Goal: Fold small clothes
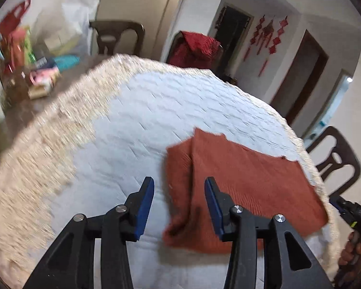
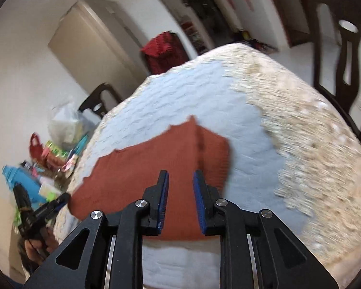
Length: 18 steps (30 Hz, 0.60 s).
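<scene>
A rust-red knitted garment (image 1: 240, 187) is laid flat, partly folded, on the white quilted cover (image 1: 137, 125) of the worktop. Nothing is gripped: the left claw (image 1: 179, 190) is held wide, the right claw (image 2: 180, 180) narrower, both above it, probably for the next fold.

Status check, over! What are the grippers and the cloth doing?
Both hand-held grippers open, empty. Rust-red knitted cloth partly folded on white quilted cover. Nothing blocking.
</scene>
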Tool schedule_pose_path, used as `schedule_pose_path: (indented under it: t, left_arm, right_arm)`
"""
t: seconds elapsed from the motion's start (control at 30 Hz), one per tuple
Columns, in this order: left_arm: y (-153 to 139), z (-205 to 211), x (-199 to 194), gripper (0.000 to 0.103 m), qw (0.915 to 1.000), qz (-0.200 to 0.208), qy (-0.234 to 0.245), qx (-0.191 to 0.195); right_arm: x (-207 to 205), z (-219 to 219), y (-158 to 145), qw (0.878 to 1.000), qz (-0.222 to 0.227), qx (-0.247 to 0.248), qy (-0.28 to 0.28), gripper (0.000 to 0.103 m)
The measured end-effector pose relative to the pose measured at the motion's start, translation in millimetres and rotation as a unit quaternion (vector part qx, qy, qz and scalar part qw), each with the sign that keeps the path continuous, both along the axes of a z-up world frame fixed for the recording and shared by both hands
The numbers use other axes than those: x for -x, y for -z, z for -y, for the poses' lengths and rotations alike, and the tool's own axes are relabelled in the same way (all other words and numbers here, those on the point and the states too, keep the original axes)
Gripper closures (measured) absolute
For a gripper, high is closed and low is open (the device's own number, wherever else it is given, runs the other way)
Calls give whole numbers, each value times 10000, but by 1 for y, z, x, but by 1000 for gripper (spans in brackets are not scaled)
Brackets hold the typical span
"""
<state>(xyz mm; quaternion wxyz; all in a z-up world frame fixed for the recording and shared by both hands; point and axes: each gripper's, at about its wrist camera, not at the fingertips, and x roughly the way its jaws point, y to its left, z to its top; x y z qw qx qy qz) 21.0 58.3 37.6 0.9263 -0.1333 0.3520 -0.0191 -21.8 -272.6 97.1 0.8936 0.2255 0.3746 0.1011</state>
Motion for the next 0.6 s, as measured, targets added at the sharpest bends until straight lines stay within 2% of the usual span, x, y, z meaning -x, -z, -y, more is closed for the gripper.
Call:
schedule_pose_path:
  t: [0.07,0.17,0.3,0.37,0.47,0.6]
  left_arm:
    - [-2,-1,0,57,10000,30,-25,-17]
    - [1,6,-3,57,9998,-25,196,45]
    - [9,28,-11,57,9984,-46,570,-48]
    - [17,38,-19,57,9976,-116,645,-206]
    - [25,47,-31,58,9965,-305,703,-328]
    - [17,58,-35,58,9952,-91,895,-388]
  right_arm:
    - [-7,-15,3,9997,21,81,-245,81]
    - [-21,-33,19,9982,-172,322,-466,81]
    - [-33,-29,36,9975,-350,496,-350,81]
    - [-39,-21,41,9986,-349,303,-275,82]
    - [-41,-22,36,9984,-363,357,-246,82]
    - [-40,-29,22,9983,-176,418,-367,81]
